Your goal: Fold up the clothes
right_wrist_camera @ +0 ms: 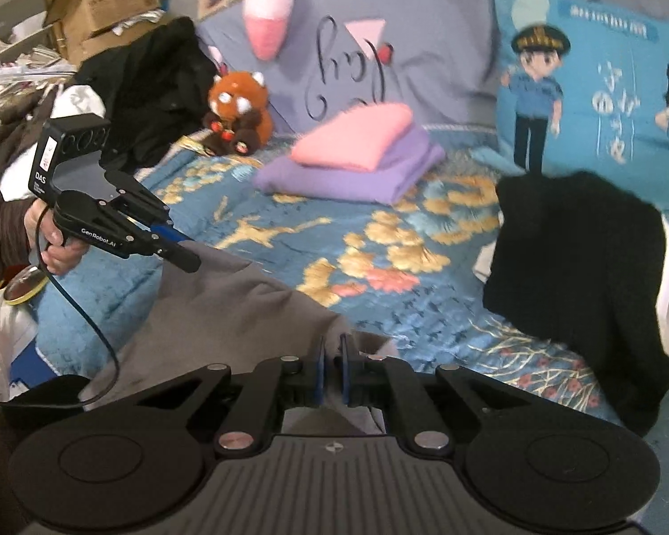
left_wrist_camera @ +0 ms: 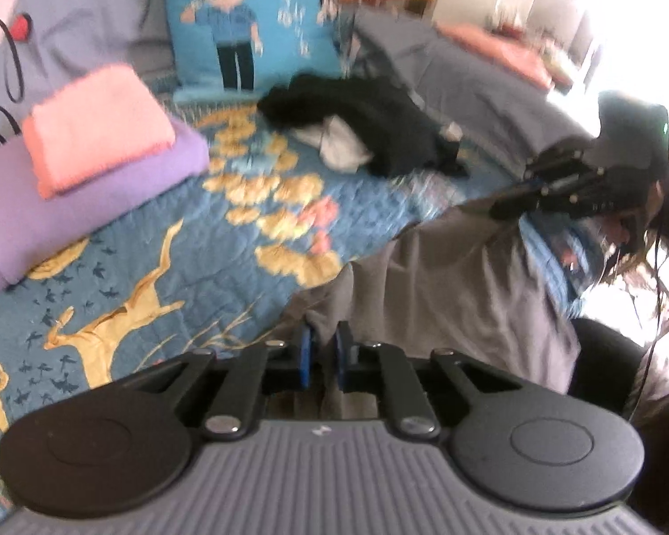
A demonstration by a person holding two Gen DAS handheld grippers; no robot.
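- Both tongs are clamped on the grey garment: left tongs point(left_wrist_camera: 323, 359) pinch one edge, right tongs point(right_wrist_camera: 332, 368) the other.
- The grey garment point(left_wrist_camera: 450, 276) hangs stretched over the blue bedspread point(left_wrist_camera: 192, 263).
- Farther back lie 2 folded cloths point(right_wrist_camera: 357, 156) and a black pile point(left_wrist_camera: 379, 129).

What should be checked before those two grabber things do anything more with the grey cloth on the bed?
1. Left gripper shut on the grey garment: ok.
2. Right gripper shut on the same garment: ok.
3. Cloth hanging smooth between them: not ok, it bunches.
4. Bedspread ahead free for laying it down: ok.
5. Black clothes pile clear of the garment: ok.
6. Which garment edges are held: cannot tell.
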